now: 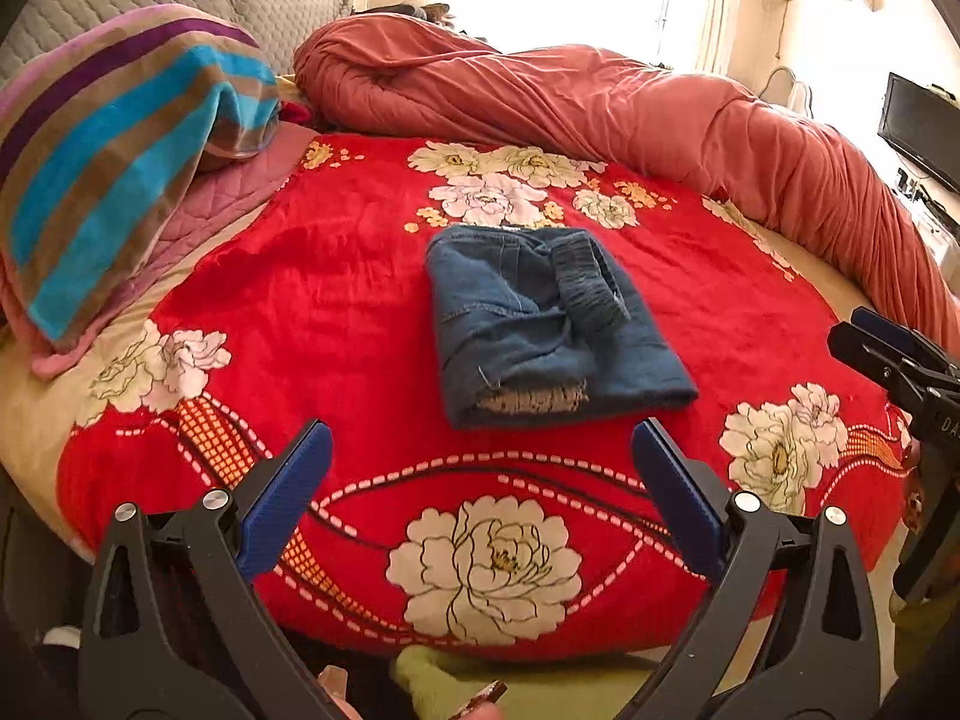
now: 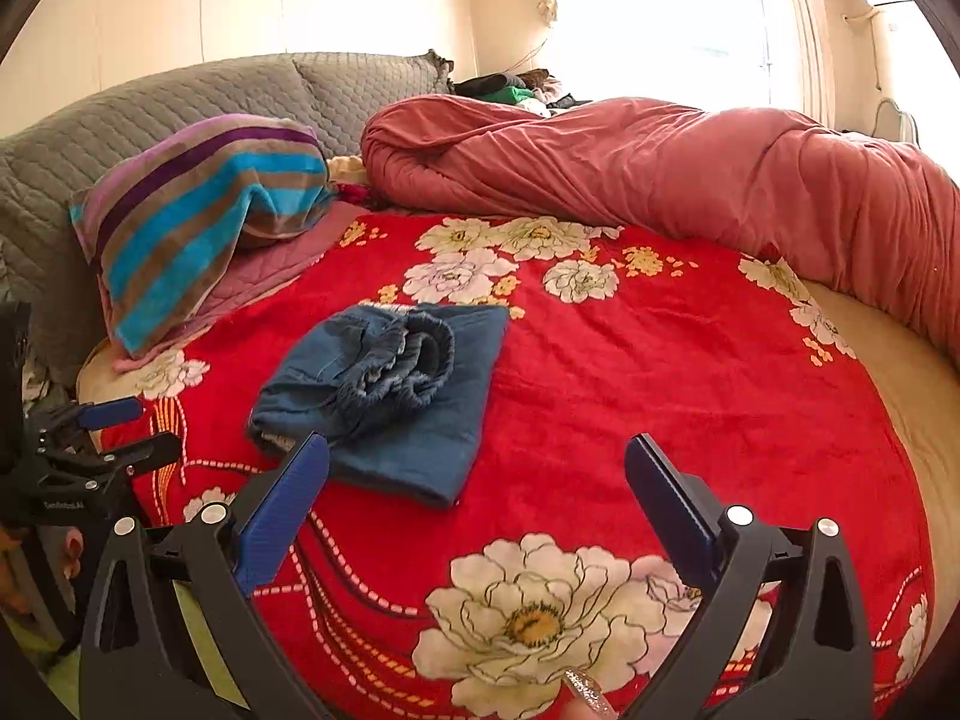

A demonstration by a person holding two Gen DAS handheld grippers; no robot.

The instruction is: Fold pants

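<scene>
Blue denim pants point(image 1: 552, 324) sit folded into a compact rectangle on the red floral blanket point(image 1: 336, 312), roughly mid-bed. Elastic waistband bunched on top; frayed hem showing at the near edge in the left wrist view.

Our left gripper point(image 1: 480, 444) has its jaws spread wide, nothing between the blue pads point(image 1: 288, 498), held just short of the near edge of the pants and not touching. Our right gripper point(image 2: 477, 456) is equally wide and empty; its left finger overlaps the pants' near corner in its own view, contact unclear.

Each gripper shows at the edge of the other's camera, well apart.

Behind the pants: a rolled salmon-red duvet point(image 1: 600, 96) along the far side, a striped towel point(image 1: 120, 138) over a pillow at left, and a grey quilted headboard point(image 2: 180, 102).
</scene>
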